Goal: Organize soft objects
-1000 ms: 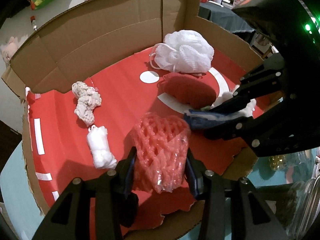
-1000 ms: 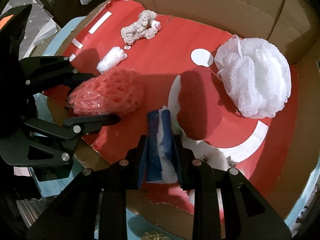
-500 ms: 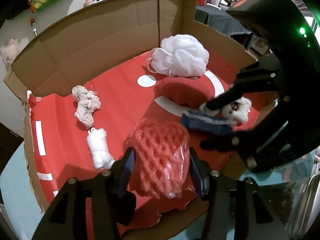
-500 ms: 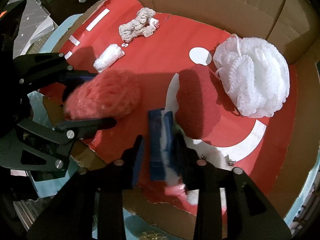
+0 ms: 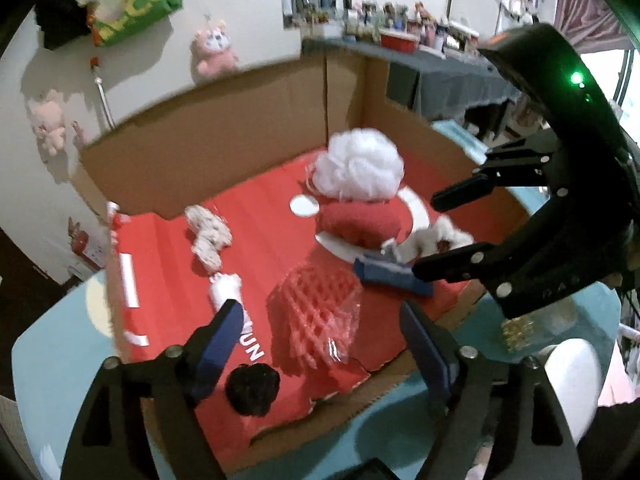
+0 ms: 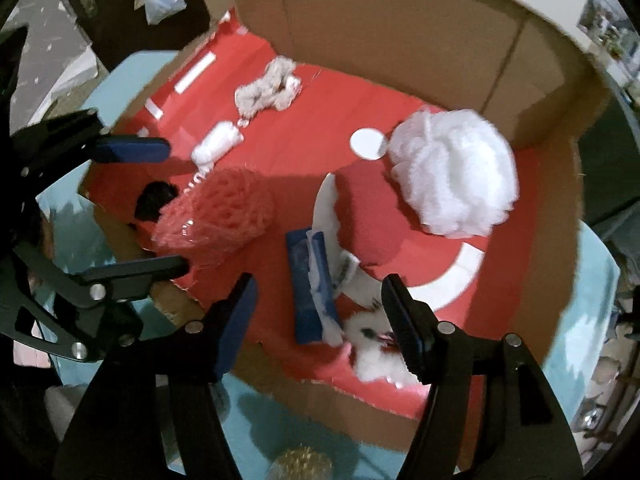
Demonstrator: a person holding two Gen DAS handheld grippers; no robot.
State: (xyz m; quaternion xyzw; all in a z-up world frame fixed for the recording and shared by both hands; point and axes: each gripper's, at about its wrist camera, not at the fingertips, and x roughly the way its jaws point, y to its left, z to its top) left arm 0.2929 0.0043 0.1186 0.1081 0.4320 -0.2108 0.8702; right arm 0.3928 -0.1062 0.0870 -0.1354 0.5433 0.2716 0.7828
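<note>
A red foam net (image 5: 320, 312) (image 6: 224, 212) lies on the red floor of the open cardboard box (image 5: 224, 148) (image 6: 400, 36). My left gripper (image 5: 324, 336) (image 6: 160, 204) hangs above it, its jaws opening wide and clear of the net. A blue and white pack (image 6: 314, 284) (image 5: 392, 274) lies free on the box floor beside a small white plush (image 6: 376, 344) (image 5: 432, 236). My right gripper (image 6: 320, 312) (image 5: 436, 232) hovers over the pack, jaws opening, pads off it.
Also in the box: a white mesh bath puff (image 5: 358, 166) (image 6: 452, 172), a red cushion (image 5: 358, 222), a knotted whitish cloth (image 5: 208, 236) (image 6: 266, 88), a white roll (image 5: 224, 286) (image 6: 216, 146) and a dark fuzzy ball (image 5: 252, 388). The box sits on a light blue table (image 5: 60, 360).
Both grippers let go and rose: the left released the red foam net, the right released the blue and white pack. Both things now lie on the box floor.
</note>
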